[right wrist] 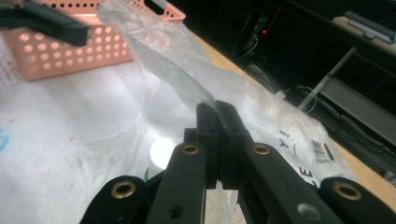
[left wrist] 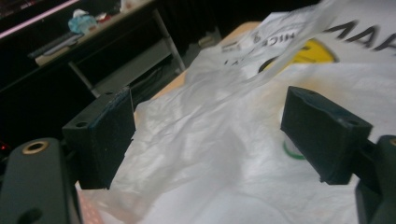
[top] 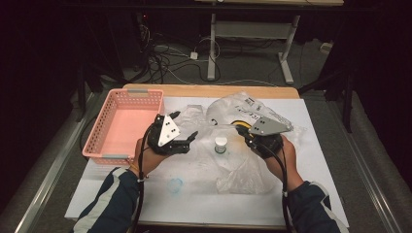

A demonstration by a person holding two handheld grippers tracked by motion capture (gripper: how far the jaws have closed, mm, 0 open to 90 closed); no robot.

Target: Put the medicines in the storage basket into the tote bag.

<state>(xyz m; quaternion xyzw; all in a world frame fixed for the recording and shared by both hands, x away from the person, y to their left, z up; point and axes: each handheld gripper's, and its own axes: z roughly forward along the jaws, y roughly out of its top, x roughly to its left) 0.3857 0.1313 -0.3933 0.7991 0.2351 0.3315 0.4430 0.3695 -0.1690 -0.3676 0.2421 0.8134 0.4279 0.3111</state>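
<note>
Crumpled bag [top: 243, 145] probably crowding jar [top: 221, 144]

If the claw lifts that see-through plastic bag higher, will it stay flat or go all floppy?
Probably floppy: the thin, crinkled see-through plastic bag already sags in folds where the right claw pinches a stretched strip of it. It looks very light. The small white-capped jar sitting at the bag might tip or roll if the film tugs it.

Plastic bag [left wrist: 261, 154]: black print, blurred, letters "AA" legible.

A dark room surrounds the lit tabletop [top: 296, 92]; cables [top: 165, 60] sprawl on grey floor [top: 252, 68] beneath a white-legged desk [top: 212, 48].
</note>
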